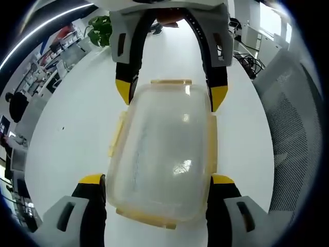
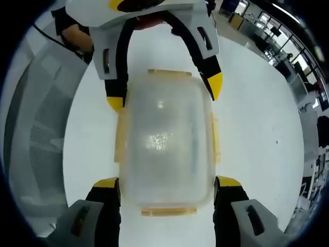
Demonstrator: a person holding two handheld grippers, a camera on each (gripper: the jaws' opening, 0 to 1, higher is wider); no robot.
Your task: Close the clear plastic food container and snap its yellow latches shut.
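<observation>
Centre of the left gripper view: the clear plastic food container (image 1: pixel 163 149) sits on the white table (image 1: pixel 77 139), lid on, misted and cloudy so I cannot see its contents. My left gripper (image 1: pixel 157 181) stands wide, one yellow-tipped jaw either side of the near end of the box, close against its walls; whether they press it I cannot tell. At the top of that frame my right gripper (image 1: pixel 170 96) reaches in from the far end, jaws spread to straddle the far corners. Yellow latches (image 1: pixel 116 135) run along the left and right sides and across both short ends; they look splayed outward rather than pressed flat, though I cannot be sure. A potted plant (image 1: pixel 100 29) shows at upper left; a grey mesh chair back (image 1: pixel 293 134) fills the right edge.

Right gripper view, same box (image 2: pixel 165 144) at centre, seen from the opposite end. My right gripper (image 2: pixel 167 186) is spread wide at the bottom, jaws flanking the near corners. The left gripper (image 2: pixel 163 92) comes down from the top, likewise open around the far end. The mesh chair (image 2: pixel 41 134) sits at left.
</observation>
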